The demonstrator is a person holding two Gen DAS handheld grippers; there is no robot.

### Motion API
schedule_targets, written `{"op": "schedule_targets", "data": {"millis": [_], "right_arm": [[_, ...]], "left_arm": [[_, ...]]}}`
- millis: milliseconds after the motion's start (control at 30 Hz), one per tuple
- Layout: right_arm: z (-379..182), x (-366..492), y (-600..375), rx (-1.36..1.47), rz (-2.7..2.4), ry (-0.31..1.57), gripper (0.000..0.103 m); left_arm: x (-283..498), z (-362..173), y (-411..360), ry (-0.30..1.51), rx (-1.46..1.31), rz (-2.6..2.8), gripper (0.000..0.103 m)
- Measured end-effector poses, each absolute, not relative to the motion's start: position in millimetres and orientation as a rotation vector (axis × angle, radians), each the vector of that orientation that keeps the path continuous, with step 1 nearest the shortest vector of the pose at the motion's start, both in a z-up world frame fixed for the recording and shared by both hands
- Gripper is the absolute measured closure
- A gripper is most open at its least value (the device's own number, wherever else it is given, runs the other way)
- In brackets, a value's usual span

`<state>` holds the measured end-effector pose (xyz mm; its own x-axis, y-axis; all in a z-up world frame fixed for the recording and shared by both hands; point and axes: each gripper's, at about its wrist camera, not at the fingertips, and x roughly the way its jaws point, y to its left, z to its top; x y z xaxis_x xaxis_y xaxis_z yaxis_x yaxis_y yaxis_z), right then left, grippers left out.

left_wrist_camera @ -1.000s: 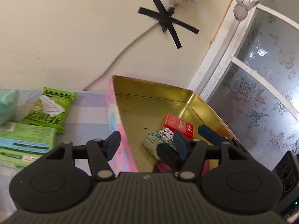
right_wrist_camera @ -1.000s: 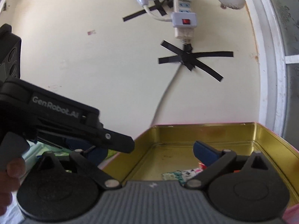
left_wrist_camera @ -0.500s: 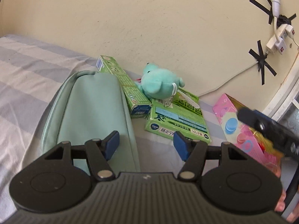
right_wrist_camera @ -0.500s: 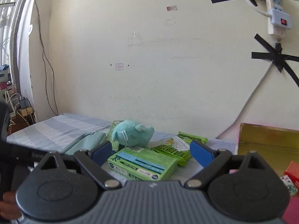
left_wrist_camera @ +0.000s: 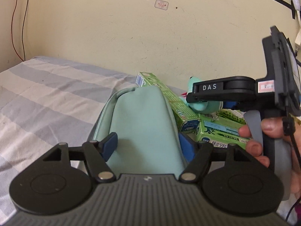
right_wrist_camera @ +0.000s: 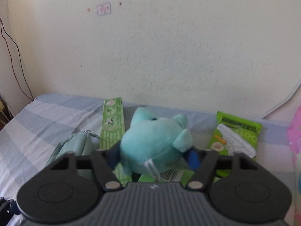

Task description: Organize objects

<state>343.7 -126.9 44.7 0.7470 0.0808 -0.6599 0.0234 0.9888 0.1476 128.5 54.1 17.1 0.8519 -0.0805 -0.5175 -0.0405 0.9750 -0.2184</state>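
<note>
A mint green pouch (left_wrist_camera: 141,124) lies on the striped bed; my left gripper (left_wrist_camera: 148,146) is open with its blue pads on either side of it. A teal plush toy (right_wrist_camera: 154,143) sits between the blue pads of my right gripper (right_wrist_camera: 153,157), which is open around it; whether the pads touch it I cannot tell. The plush also shows in the left wrist view (left_wrist_camera: 203,105) behind the right gripper's body. A long green box (right_wrist_camera: 112,124) lies left of the plush, and it shows beside the pouch in the left wrist view (left_wrist_camera: 169,101).
A flat green box (left_wrist_camera: 220,133) lies under the plush. A green snack packet (right_wrist_camera: 235,137) lies to the right. A pink tin edge (right_wrist_camera: 295,131) is at far right. The pouch's end (right_wrist_camera: 75,146) sits left of my right gripper. A wall rises behind the bed (left_wrist_camera: 47,94).
Both grippers swung left, away from the gold tin. The left came in low over the pouch; the right closed in on the plush toy, which now sits between its pads.
</note>
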Motion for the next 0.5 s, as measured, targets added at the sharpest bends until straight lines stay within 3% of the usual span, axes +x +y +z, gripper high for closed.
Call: {"op": "schedule_targets", "data": {"millis": [267,500], "right_arm": [[91,228,-176,0.190,0.205,0.534,0.044],[56,108,-232,0.189,0.431,0.630,0.037]], "left_arm": [[123,24,62,0.481,-0.383,-0.188,0.030],[116,24,42,0.541,-0.467,-0.590,0.023]]}}
